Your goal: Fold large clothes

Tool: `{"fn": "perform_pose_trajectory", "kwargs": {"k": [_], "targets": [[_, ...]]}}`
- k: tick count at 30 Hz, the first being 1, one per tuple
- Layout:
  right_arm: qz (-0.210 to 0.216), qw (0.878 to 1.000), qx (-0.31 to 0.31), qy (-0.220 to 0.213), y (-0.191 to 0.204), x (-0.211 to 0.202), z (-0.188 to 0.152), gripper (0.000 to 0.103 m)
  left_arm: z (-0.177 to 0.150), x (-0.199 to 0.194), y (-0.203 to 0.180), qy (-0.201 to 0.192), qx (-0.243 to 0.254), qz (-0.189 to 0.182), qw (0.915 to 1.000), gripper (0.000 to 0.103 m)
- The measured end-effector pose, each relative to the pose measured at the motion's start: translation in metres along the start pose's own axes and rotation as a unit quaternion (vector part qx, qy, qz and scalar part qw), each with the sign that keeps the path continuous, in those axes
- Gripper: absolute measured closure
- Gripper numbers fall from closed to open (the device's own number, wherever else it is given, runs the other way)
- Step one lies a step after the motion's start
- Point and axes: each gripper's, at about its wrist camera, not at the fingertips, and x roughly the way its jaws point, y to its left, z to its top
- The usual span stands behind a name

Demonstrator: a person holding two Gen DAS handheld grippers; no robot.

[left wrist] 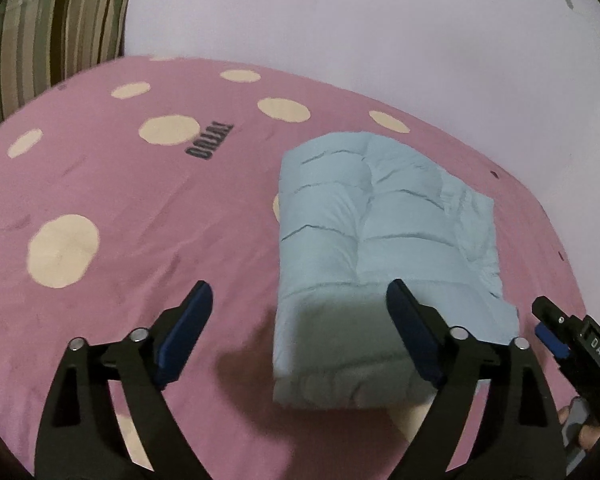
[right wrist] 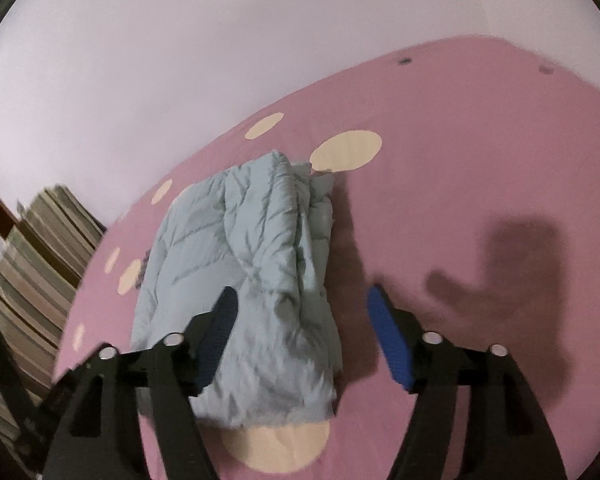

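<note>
A light blue quilted jacket (left wrist: 380, 248) lies folded into a thick rectangle on the pink bedsheet (left wrist: 140, 208). My left gripper (left wrist: 300, 304) is open and empty, hovering just above the jacket's near left edge. My right gripper (right wrist: 302, 306) is open and empty above the jacket's (right wrist: 256, 272) near right edge, where layered edges show. The right gripper also shows at the right edge of the left wrist view (left wrist: 556, 328).
The pink sheet (right wrist: 480, 168) has cream dots and dark lettering (left wrist: 209, 141). A striped pillow (left wrist: 48, 36) stands at the bed's far left corner, also in the right wrist view (right wrist: 28, 272). A pale wall (left wrist: 380, 20) runs behind the bed.
</note>
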Motion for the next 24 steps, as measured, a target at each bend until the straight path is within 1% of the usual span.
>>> {"fn": "perform_pose_trajectory", "kwargs": {"k": [2,3,7,10,13,19,24], "targets": [[-0.01,1.0,-0.018,-0.001,0.007,-0.009,-0.007,0.033,-0.005,-0.012,-0.003,-0.011,0.014,0.01,0.9998,0.011],[-0.016,1.0,-0.027,0.0,0.01,-0.012,-0.011,0.031,-0.008,-0.018,-0.005,-0.014,0.023,0.018,0.9995,0.01],[-0.033,0.998,-0.059,-0.005,0.02,-0.028,-0.025,0.025,-0.015,-0.039,-0.009,-0.024,0.041,0.036,0.9982,0.01],[-0.05,0.995,-0.081,-0.02,0.028,-0.042,-0.031,0.024,-0.019,-0.055,-0.01,-0.036,0.049,0.04,0.9974,0.01],[-0.062,0.992,-0.099,-0.039,0.037,-0.06,-0.033,0.022,-0.021,-0.071,-0.009,-0.044,0.046,0.041,0.9971,0.009],[-0.07,0.987,-0.125,-0.068,0.05,-0.091,-0.034,0.02,-0.023,-0.101,-0.01,-0.062,0.045,0.033,0.9965,0.009],[-0.072,0.984,-0.138,-0.087,0.059,-0.108,-0.035,0.02,-0.021,-0.113,-0.012,-0.07,0.044,0.029,0.9961,0.009]]}}
